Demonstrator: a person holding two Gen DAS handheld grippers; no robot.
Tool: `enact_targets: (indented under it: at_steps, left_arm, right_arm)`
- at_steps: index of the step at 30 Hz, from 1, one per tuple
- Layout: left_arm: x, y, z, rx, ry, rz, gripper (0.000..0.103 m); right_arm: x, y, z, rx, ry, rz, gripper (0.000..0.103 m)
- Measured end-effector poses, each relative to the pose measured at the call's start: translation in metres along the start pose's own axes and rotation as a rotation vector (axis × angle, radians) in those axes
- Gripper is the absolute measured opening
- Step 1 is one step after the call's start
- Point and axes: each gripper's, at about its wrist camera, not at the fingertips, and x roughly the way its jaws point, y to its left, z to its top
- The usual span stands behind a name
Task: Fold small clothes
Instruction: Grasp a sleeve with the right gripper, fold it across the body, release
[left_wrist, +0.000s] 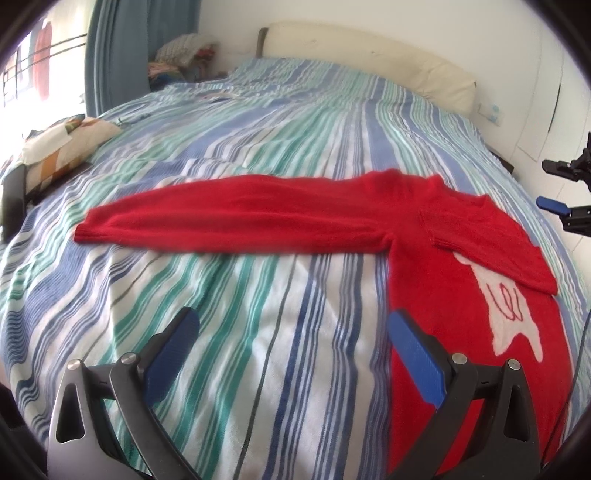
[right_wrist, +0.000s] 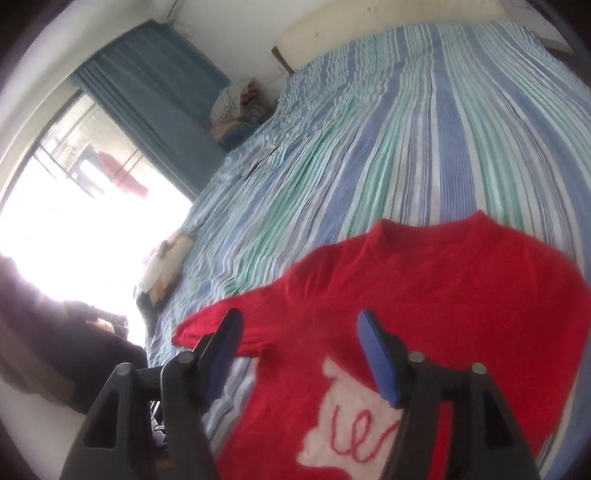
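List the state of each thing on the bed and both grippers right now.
red sweater: lying flat on the bed, one sleeve folded across the chest, the other stretched out sideways.
left gripper: open, fingers empty above the striped bedspread.
right gripper: open, holding nothing, above the sweater.
curtain: drawn aside.

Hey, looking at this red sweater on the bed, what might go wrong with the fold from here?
1. One sleeve of the red sweater lies stretched across the striped bedspread; dragging it over by the cuff alone may bunch or twist it.
2. The other sleeve is already folded over the chest; pulling the body could slide it out of place.
3. Both the left tongs and the right tongs are open and hold nothing, so the soft, rumpled bedding may get pinched with the knit.
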Motion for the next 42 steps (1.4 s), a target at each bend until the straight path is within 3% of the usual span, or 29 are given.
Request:
enact_targets:
  at_steps: [2,4,6,8,9,11,15,18,23,27,31,32,33,34,38,42]
  left_arm:
    - [0.003,0.0,0.0,0.006,0.009,-0.003,0.102]
    - [0.007,-0.001,-0.001,0.011,0.021,0.0,0.102]
    - [0.009,-0.002,-0.002,0.017,0.03,0.01,0.102]
    - [0.008,-0.002,-0.003,0.02,0.03,0.02,0.102]
    - [0.008,-0.002,-0.004,0.022,0.028,0.023,0.102]
    - [0.009,-0.002,-0.005,0.03,0.033,0.031,0.102]
    - [0.012,-0.006,-0.007,0.044,0.043,0.046,0.102]
    - [0.01,-0.012,-0.009,0.066,0.039,0.055,0.102]
    - [0.009,-0.019,-0.014,0.112,0.043,0.066,0.102]
    - [0.011,-0.019,-0.014,0.111,0.05,0.072,0.102]
    - [0.009,-0.018,-0.014,0.104,0.05,0.075,0.102]
    - [0.009,-0.017,-0.015,0.106,0.052,0.079,0.102]
    - [0.009,-0.017,-0.015,0.11,0.054,0.085,0.102]
    - [0.009,-0.017,-0.016,0.114,0.056,0.092,0.102]
    - [0.014,-0.016,-0.02,0.12,0.081,0.093,0.102]
    - [0.013,-0.019,-0.02,0.123,0.096,0.091,0.102]
  right_arm:
    - [-0.009,-0.034,-0.002,0.111,0.014,0.003,0.065]
    - [-0.015,-0.079,-0.011,0.23,0.032,-0.051,0.065]
    - [-0.019,-0.129,-0.03,0.342,0.088,-0.174,0.065]
    - [-0.032,-0.164,-0.047,0.349,0.123,-0.382,0.049]
    - [-0.041,-0.169,-0.052,0.315,0.1,-0.415,0.036]
    - [-0.062,-0.158,-0.058,0.237,0.048,-0.459,0.039]
    - [-0.085,-0.1,-0.084,0.038,0.086,-0.377,0.045]
    - [-0.089,-0.08,-0.125,-0.023,0.15,-0.373,0.051]
    - [-0.112,-0.089,-0.204,0.078,0.17,-0.408,0.051]
    - [-0.121,-0.093,-0.252,0.204,0.214,-0.243,0.055]
    - [-0.105,-0.077,-0.286,0.167,0.297,-0.181,0.055]
    - [-0.102,-0.076,-0.29,0.162,0.308,-0.18,0.046]
    - [-0.1,-0.078,-0.292,0.168,0.318,-0.18,0.021]
    - [-0.098,-0.08,-0.292,0.177,0.333,-0.176,0.005]
    - [-0.103,-0.085,-0.296,0.151,0.345,-0.295,0.003]
    - [-0.099,-0.078,-0.299,0.125,0.313,-0.325,0.003]
